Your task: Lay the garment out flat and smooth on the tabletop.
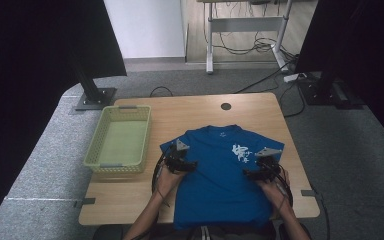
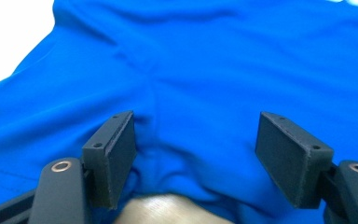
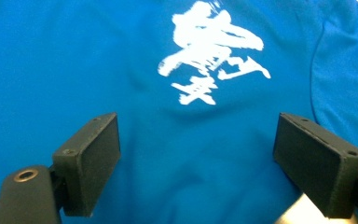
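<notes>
Blue T-shirt spread flat, a gripper poised over each flank

The blue T-shirt (image 1: pixel 220 175) lies face up on the wooden table (image 1: pixel 190 107), collar toward the far edge and hem hanging off the near edge by the person, so its long axis runs straight away from them; the white brush-script print (image 3: pixel 209 51) sits on the chest to the person's right. The left gripper (image 1: pixel 182 164) hovers at the shirt's left side by the sleeve, the right gripper (image 1: pixel 262 172) at its right side just below the print, each about equally near its own edge. Both sets of jaws stand wide apart with cloth under the gap, not pinched; in the left gripper view a soft ridge of fabric (image 2: pixel 168 140) runs between the pads. The green basket (image 1: pixel 100 165) waits empty, off the shirt's left sleeve.
</notes>
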